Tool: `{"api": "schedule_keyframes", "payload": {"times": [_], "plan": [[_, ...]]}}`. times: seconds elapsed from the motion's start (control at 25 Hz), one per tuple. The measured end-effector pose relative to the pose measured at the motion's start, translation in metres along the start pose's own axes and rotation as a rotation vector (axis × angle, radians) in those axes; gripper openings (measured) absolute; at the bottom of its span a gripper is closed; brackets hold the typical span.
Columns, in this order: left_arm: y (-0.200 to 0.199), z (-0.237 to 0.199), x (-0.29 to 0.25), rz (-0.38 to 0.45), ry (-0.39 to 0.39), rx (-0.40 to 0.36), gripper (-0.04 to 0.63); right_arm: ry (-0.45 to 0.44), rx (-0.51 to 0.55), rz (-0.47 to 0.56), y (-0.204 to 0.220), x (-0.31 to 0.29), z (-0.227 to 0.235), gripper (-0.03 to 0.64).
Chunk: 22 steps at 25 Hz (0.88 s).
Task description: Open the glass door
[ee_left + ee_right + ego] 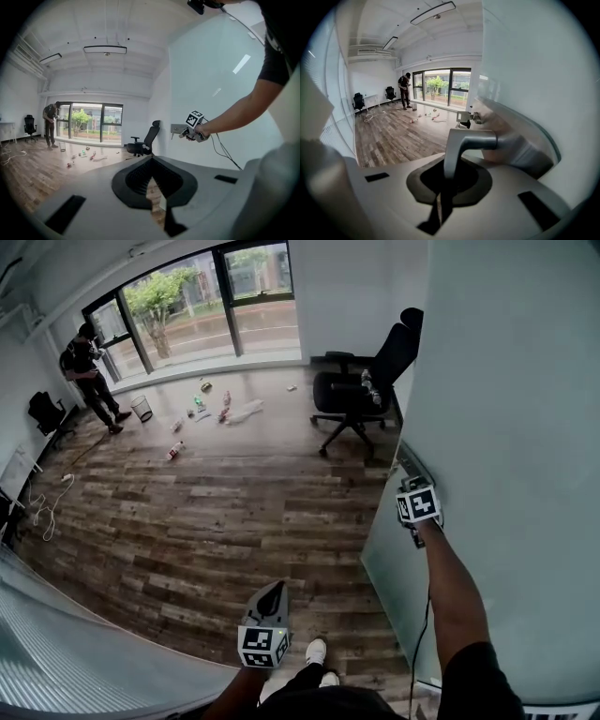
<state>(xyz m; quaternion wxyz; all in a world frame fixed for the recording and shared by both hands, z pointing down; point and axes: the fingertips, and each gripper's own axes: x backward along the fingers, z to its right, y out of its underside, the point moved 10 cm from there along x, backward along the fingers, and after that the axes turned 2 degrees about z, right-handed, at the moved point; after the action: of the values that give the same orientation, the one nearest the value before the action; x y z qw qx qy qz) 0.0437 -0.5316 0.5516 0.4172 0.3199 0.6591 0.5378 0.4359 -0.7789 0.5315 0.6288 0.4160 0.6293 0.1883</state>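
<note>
We stand on a plank wood floor, one white shoe at six o'clock in the head view. A black office chair sits at one. Scattered bottles, a wire bin and a standing person are toward ten. A white cable trails at nine.

Open floor lies ahead; the glass door blocks the right; an office chair stands near its far edge.
</note>
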Motion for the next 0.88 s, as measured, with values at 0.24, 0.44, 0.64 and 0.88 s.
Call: {"api": "schedule_keyframes", "payload": {"times": [0.24,0.44,0.64,0.88], "plan": [[0.005,0.000,-0.023,-0.020,0.018,0.001,0.002,0.009,-0.039,-0.012,0.003,-0.007,0.028,0.014],[0.011,0.008,-0.037,-0.049,0.038,-0.007,0.002,0.000,-0.048,-0.034,-0.001,-0.009,0.042,0.014],[0.002,0.015,-0.042,-0.049,0.069,-0.003,0.002,0.014,-0.010,-0.144,-0.007,-0.002,0.046,0.014],[-0.005,0.010,-0.032,-0.009,0.061,0.003,0.002,0.120,0.195,-0.232,-0.019,0.010,0.023,0.027]]}}
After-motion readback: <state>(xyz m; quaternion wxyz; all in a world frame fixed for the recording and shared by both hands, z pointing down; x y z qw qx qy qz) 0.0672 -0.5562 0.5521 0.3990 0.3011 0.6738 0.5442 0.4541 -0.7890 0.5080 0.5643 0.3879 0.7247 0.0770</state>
